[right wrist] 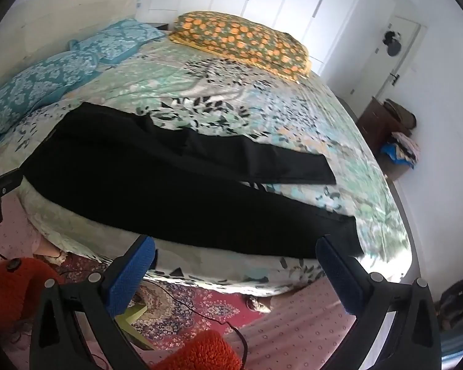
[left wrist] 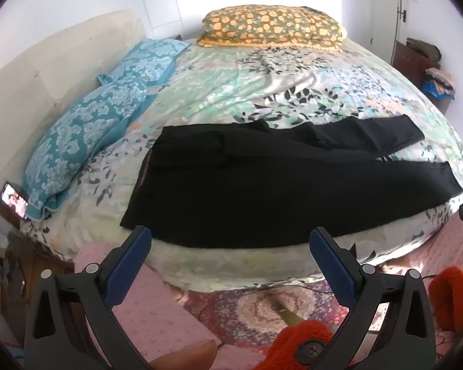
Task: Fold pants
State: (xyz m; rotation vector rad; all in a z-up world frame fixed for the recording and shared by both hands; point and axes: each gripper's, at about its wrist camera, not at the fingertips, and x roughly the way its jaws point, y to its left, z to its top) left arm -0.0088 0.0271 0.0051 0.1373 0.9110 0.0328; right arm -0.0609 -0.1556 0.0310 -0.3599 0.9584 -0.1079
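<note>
So the black fabric pants are lying flat on the floral-quilted bed, near its front edge, long axis running along that edge. Waistband points toward the teal patterned pillows, legs point away from them and splay apart a bit at the hems. The left gripper and the right gripper hover just off the edge, jaws wide apart, holding nothing.

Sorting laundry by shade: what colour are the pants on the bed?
Plain black pants, no visible pattern; clearest in the left wrist view.
</note>
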